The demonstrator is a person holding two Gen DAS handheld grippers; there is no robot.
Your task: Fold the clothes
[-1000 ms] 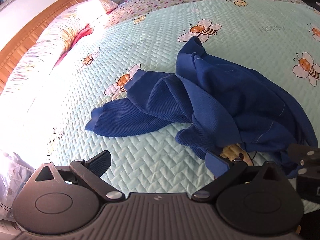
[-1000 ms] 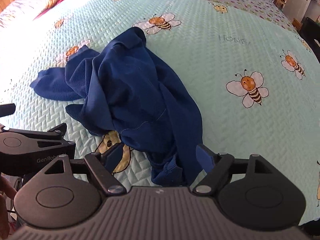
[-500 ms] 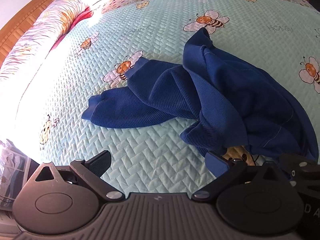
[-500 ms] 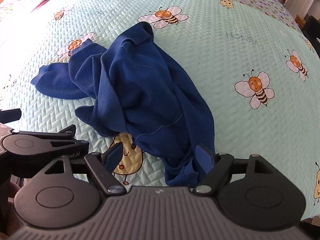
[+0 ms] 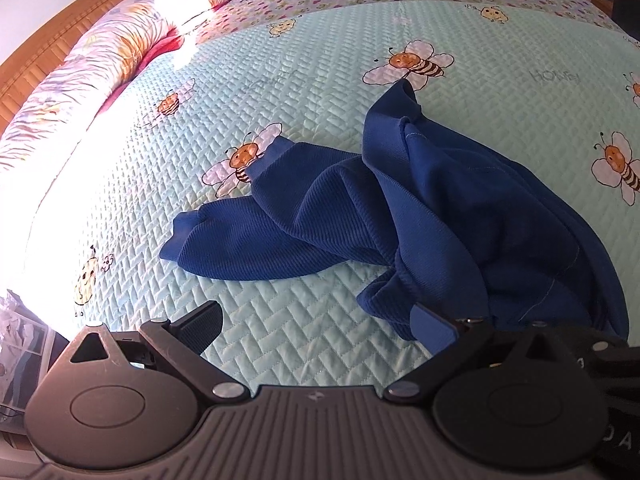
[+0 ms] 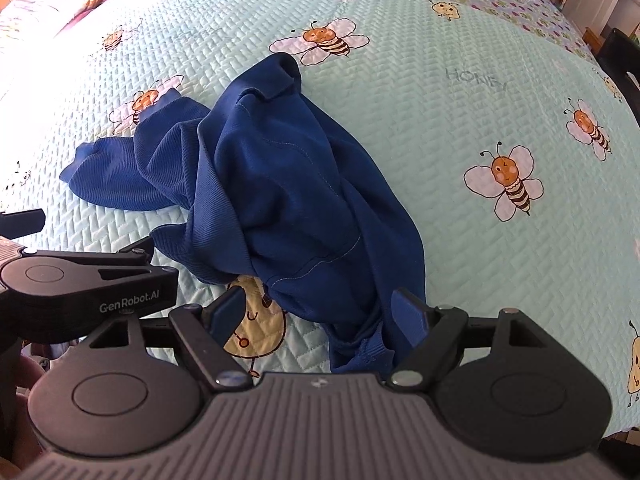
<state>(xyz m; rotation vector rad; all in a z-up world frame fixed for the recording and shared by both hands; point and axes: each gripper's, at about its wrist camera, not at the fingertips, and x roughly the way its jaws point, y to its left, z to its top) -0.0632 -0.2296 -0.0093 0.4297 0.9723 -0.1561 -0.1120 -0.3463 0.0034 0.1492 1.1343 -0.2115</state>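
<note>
A dark blue long-sleeved garment [image 5: 460, 208] lies crumpled on the bee-print quilt [image 5: 280, 80], its two ribbed sleeves [image 5: 240, 248] trailing left. My left gripper [image 5: 320, 324] is open over bare quilt at the near edge, and its right pad [image 5: 432, 328] sits right by the garment's near hem. In the right wrist view the same garment [image 6: 280, 184] runs toward me. Its bunched lower end lies between the spread fingers of my right gripper [image 6: 318, 312], which is open; the pads do not press on the cloth.
Floral pillows [image 5: 108, 52] and a wooden headboard [image 5: 40, 64] line the far left. The quilt [image 6: 440, 120] stretches wide to the right of the garment. The left tool's black housing [image 6: 80, 280] is close beside my right gripper. The bed's edge [image 6: 616, 428] drops off near right.
Both views have shifted slightly. The garment lies as before and both grippers stay open.
</note>
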